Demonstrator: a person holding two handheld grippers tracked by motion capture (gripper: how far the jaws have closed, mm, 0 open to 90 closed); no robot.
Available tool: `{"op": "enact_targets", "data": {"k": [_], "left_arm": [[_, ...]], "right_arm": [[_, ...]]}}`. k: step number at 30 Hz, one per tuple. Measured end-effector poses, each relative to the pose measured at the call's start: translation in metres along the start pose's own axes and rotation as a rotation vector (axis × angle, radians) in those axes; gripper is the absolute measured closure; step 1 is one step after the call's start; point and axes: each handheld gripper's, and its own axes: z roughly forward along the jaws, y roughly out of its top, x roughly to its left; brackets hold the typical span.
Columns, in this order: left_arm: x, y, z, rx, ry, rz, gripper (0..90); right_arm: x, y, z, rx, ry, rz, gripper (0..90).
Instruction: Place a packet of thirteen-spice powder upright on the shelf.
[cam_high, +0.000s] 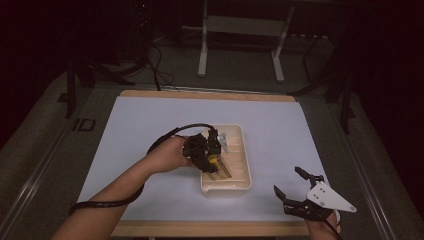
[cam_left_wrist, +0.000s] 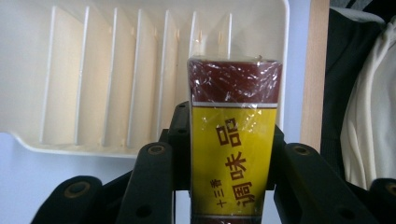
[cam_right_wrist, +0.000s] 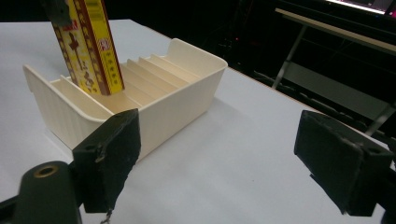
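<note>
White table (cam_high: 150, 130), left claw (cam_left_wrist: 224, 140) w/ yellow box (cam_left_wrist: 233, 163) over rack (cam_left_wrist: 93, 93).

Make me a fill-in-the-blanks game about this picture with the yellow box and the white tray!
1. The left gripper is shut on a red and ____ box.
2. The box hangs over the cream tray, which has thin ____ inside.
3. The right gripper holds nothing; its jaws are ____.
4. The tray sits on a ____ table.

Missing words: yellow; dividers; open; white
</note>
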Motion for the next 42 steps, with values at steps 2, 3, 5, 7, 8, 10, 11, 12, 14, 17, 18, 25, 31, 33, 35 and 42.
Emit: {"op": "enact_targets", "data": {"k": [2, 3, 5, 7, 8, 10, 11, 12, 14, 17, 18, 25, 31, 33, 35, 42], "left_arm": [[0.001, 0.001, 0.004, 0.006, -0.006, 0.002, 68.1], [0.001, 0.001, 0.006, 0.01, -0.008, 0.003, 68.1], [0.001, 0.002, 0.01, 0.019, -0.008, 0.007, 68.1], [0.001, 0.003, 0.014, 0.03, -0.011, 0.007, 68.1], [0.001, 0.003, 0.017, 0.033, -0.01, 0.01, 68.1], [0.001, 0.004, 0.021, 0.043, -0.013, 0.007, 68.0], [0.002, 0.004, 0.023, 0.046, -0.011, 0.012, 68.0], [0.002, 0.004, 0.025, 0.052, -0.014, 0.011, 67.9], [0.002, 0.005, 0.03, 0.054, -0.014, 0.011, 67.9], [0.002, 0.006, 0.037, 0.054, -0.016, 0.014, 67.8], [0.002, 0.006, 0.039, 0.052, -0.018, 0.013, 67.7], [0.006, 0.004, 0.05, 0.02, -0.037, -0.002, 66.6], [0.006, 0.0, 0.054, -0.092, -0.047, -0.021, 65.0], [0.006, -0.002, 0.055, -0.125, -0.047, -0.026, 65.0], [0.006, -0.005, 0.056, -0.168, -0.064, -0.02, 63.8], [0.003, -0.006, 0.062, -0.255, -0.053, -0.015, 63.3]], "right_arm": [[0.0, 0.0, 0.0, -0.001, 0.0, -0.002, 14.7], [0.0, 0.0, 0.0, -0.002, -0.001, -0.001, 14.7], [0.0, 0.0, -0.001, -0.004, -0.002, -0.002, 14.7], [0.0, 0.0, -0.001, -0.002, -0.002, 0.001, 14.7], [0.0, 0.0, -0.001, -0.002, -0.002, 0.0, 14.7], [0.0, 0.0, 0.0, -0.003, -0.001, -0.001, 14.7], [0.0, 0.0, 0.0, -0.002, 0.0, -0.001, 14.7], [0.0, 0.0, 0.0, -0.003, 0.0, -0.002, 14.7], [0.0, 0.0, -0.001, -0.003, 0.0, 0.0, 14.7], [0.0, 0.0, 0.0, -0.003, 0.001, 0.0, 14.7], [0.0, 0.0, 0.0, -0.003, 0.001, -0.001, 14.7], [0.0, 0.0, 0.0, -0.002, 0.003, -0.001, 14.7], [0.0, 0.0, -0.001, -0.003, 0.002, -0.001, 14.7], [0.0, 0.0, 0.0, -0.003, 0.003, -0.001, 14.7], [0.0, 0.0, 0.0, -0.003, 0.003, 0.0, 14.7], [0.0, 0.0, 0.0, -0.002, 0.002, -0.001, 14.8]]}}
